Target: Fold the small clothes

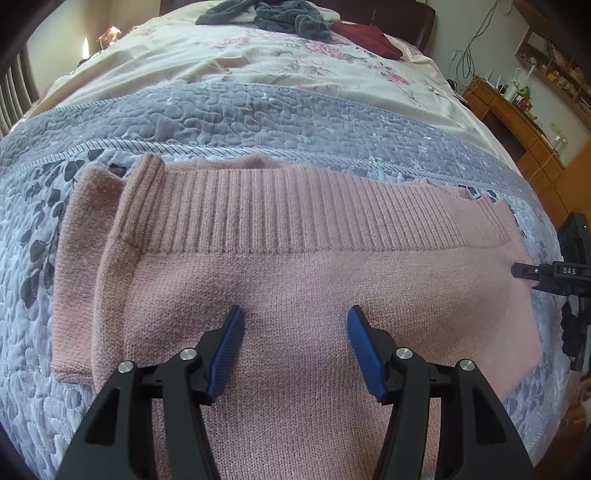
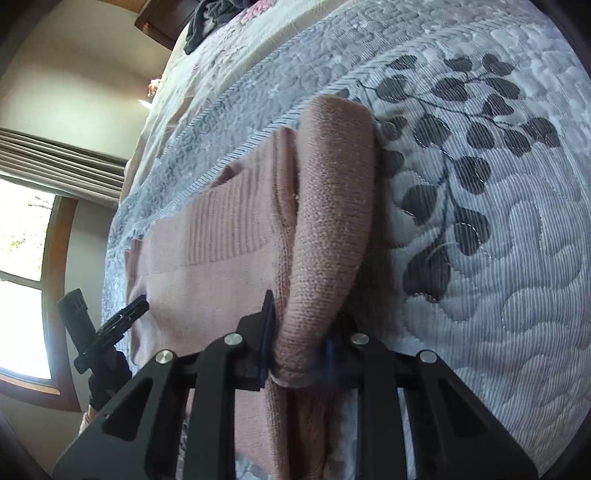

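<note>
**Ana:** Sunlit bedroom, window off to one side, and a big bed under a cream floral sheet, with a grey-blue quilted bedspread printed with dark leaves across the near part.

**Ben:** And the garment?

**Ana:** Pink knitted sweater with a ribbed hem, lying flat on that bedspread, one sleeve folded in along its side. Up at the far end of the bed sit a heap of dark grey clothes and a dark red cloth.

**Ben:** Left gripper?

**Ana:** Left gripper hovers over the middle of the knit, blue-padded jaws spread apart, nothing between them.

**Ben:** Right one?

**Ana:** Right gripper is at the sweater's edge, jaws clamped on a rolled fold of pink fabric that bulges up between them. From the left wrist view its black tip touches the sweater's side.
</note>
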